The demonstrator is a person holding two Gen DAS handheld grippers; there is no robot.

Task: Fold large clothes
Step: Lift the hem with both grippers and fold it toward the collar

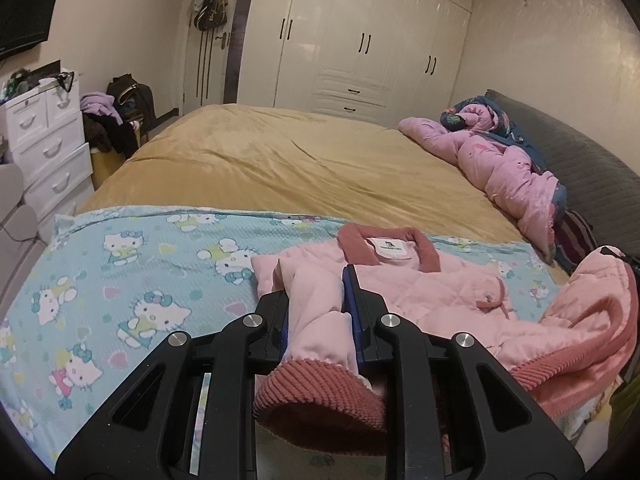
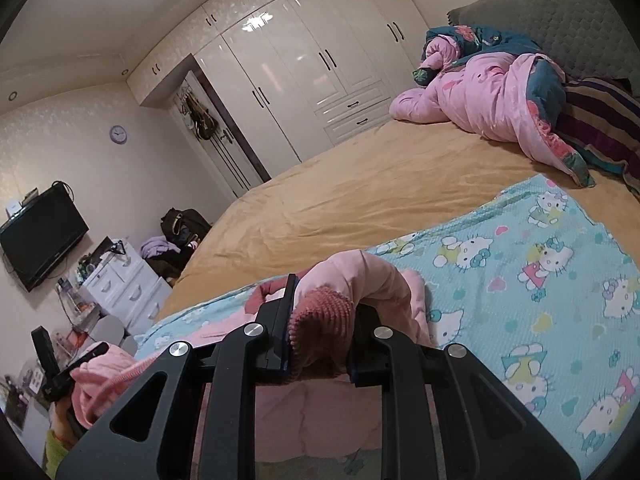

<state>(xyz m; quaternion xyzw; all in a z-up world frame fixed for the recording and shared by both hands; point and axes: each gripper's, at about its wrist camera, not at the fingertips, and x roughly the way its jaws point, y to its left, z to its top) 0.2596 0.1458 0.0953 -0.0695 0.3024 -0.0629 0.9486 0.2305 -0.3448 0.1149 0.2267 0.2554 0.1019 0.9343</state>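
Note:
A pink quilted jacket (image 1: 424,292) with a dusty-rose corduroy collar (image 1: 384,248) lies collar-away on a light-blue cat-print blanket (image 1: 132,280). My left gripper (image 1: 316,292) is shut on one sleeve, and its corduroy cuff (image 1: 320,400) hangs toward the camera. The other sleeve (image 1: 588,304) is lifted at the right edge. In the right wrist view my right gripper (image 2: 326,300) is shut on that sleeve just behind its cuff (image 2: 320,320). The left gripper (image 2: 68,360) shows at the lower left with pink cloth in it.
The blanket (image 2: 520,280) covers the near part of a bed with a mustard cover (image 1: 300,160). A crumpled pink duvet (image 1: 500,160) lies by the grey headboard (image 1: 592,168). White drawers (image 1: 48,140), a clothes pile (image 1: 108,120) and a white wardrobe (image 1: 360,40) stand beyond.

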